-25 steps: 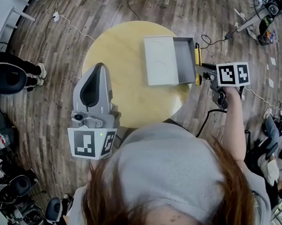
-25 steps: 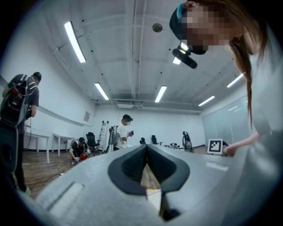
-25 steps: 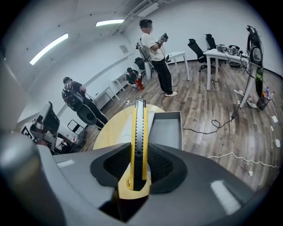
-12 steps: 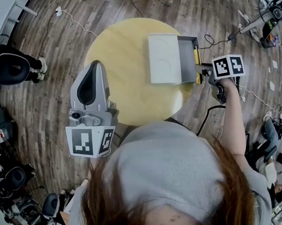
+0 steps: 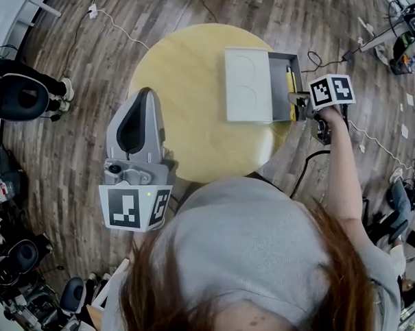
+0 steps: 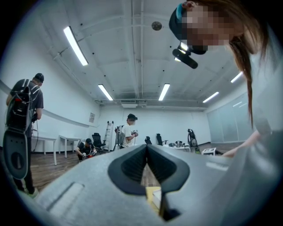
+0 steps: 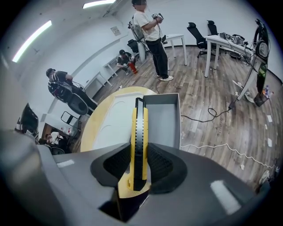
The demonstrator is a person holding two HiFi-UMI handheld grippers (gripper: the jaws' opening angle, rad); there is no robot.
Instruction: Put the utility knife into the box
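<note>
Round pale-yellow tabletop [image 5: 190, 99] ahead: my right gripper [image 7: 138, 167], clenched on the yellow-and-black utility knife [image 7: 138, 132], has brought it over the open grey box [image 7: 164, 119]; release next; left gripper [image 6: 147, 165] closed, empty

utility knife [image 7: 138, 132]: 1 | box [image 7: 164, 120]: 1 | table [image 5: 190, 92]: 1 | hand-held grippers [image 5: 144, 99] [image 5: 296, 98]: 2

Head view looks steeply down on the tabletop [image 5: 190, 92]. Right gripper view faces across that same tabletop from close by. Left gripper view points roughly level, outward.
</note>
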